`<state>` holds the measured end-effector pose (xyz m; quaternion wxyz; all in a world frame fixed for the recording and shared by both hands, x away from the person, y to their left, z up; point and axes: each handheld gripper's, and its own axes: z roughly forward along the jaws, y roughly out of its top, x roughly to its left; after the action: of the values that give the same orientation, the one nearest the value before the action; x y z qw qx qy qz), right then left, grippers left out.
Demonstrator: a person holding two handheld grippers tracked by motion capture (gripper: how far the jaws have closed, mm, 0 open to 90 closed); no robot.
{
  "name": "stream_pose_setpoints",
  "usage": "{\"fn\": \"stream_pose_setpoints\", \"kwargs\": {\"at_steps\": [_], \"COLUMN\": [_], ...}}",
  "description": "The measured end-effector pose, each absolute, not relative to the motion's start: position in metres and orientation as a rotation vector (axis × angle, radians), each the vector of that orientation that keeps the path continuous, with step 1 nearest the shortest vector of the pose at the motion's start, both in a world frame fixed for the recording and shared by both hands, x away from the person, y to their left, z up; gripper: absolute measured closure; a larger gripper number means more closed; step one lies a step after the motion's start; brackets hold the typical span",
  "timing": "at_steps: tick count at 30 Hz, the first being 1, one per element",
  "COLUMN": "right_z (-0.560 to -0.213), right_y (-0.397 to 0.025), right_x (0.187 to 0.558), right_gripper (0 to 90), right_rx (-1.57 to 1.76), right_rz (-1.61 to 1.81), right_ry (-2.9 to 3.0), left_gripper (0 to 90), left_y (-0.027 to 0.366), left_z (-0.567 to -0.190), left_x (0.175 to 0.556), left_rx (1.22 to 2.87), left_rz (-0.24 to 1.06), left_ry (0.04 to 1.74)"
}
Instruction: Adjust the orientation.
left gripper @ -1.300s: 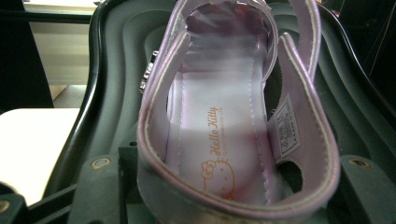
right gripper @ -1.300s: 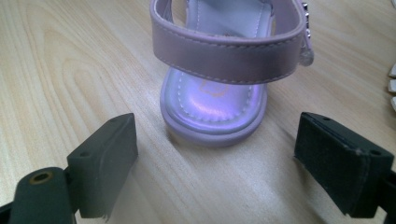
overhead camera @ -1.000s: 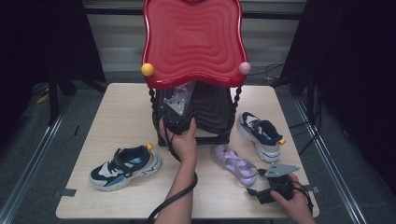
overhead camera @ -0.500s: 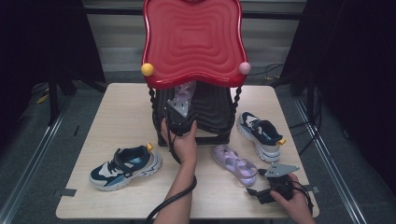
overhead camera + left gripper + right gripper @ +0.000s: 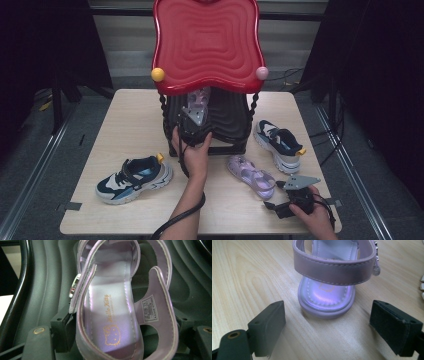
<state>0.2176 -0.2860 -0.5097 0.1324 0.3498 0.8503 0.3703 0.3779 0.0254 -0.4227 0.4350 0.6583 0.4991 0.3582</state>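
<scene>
A purple sandal [image 5: 117, 315] is gripped at its heel by the left gripper [image 5: 192, 120], whose jaws are closed on the sandal's sides; in the high view this sandal [image 5: 198, 98] is seen held over the black ridged shelf [image 5: 232, 120] of the rack, under the red wavy top [image 5: 206, 42]. The rack is taken as the landmark: the second purple sandal [image 5: 251, 173] is laid flat on the table [image 5: 125, 110] just in front of it. The right gripper [image 5: 295, 192] is held near that sandal's front-right side, apart from it, with jaws spread wide and nothing between them; in the right gripper view the sandal's end [image 5: 327, 297] is seen ahead of the jaws. One blue sneaker [image 5: 134, 178] is placed front-left of the rack, another [image 5: 278, 144] just to its right.
</scene>
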Motion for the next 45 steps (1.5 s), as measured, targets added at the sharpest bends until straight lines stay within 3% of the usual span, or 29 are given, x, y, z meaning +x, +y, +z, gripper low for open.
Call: {"fn": "stream_pose_setpoints", "kwargs": {"at_steps": [6, 15, 22, 35, 45], "right_z": [-0.510, -0.510, -0.510, -0.510, -0.510], "right_y": [-0.286, -0.286, -0.286, -0.286, -0.286], "right_x": [0.218, 0.218, 0.218, 0.218, 0.218], "right_gripper": [12.7, 12.7, 12.7, 12.7, 12.7], "right_rx": [1.012, 1.012, 1.012, 1.012, 1.014], "right_rz": [1.073, 1.074, 1.074, 1.074, 1.073], "right_ry": [2.467, 2.467, 2.467, 2.467, 2.468], "left_gripper": [22.9, 36.1, 37.3, 36.6, 27.1], "left_y": [0.026, 0.028, 0.031, 0.027, 0.020], "left_z": [-0.422, -0.418, -0.418, -0.416, -0.415], "left_x": [0.379, 0.378, 0.377, 0.386, 0.384], "left_rx": [1.647, 1.665, 1.575, 1.512, 1.563], "left_rz": [0.876, 0.907, 0.884, 0.936, 0.895], "left_ry": [1.239, 1.254, 1.294, 1.350, 1.333]}}
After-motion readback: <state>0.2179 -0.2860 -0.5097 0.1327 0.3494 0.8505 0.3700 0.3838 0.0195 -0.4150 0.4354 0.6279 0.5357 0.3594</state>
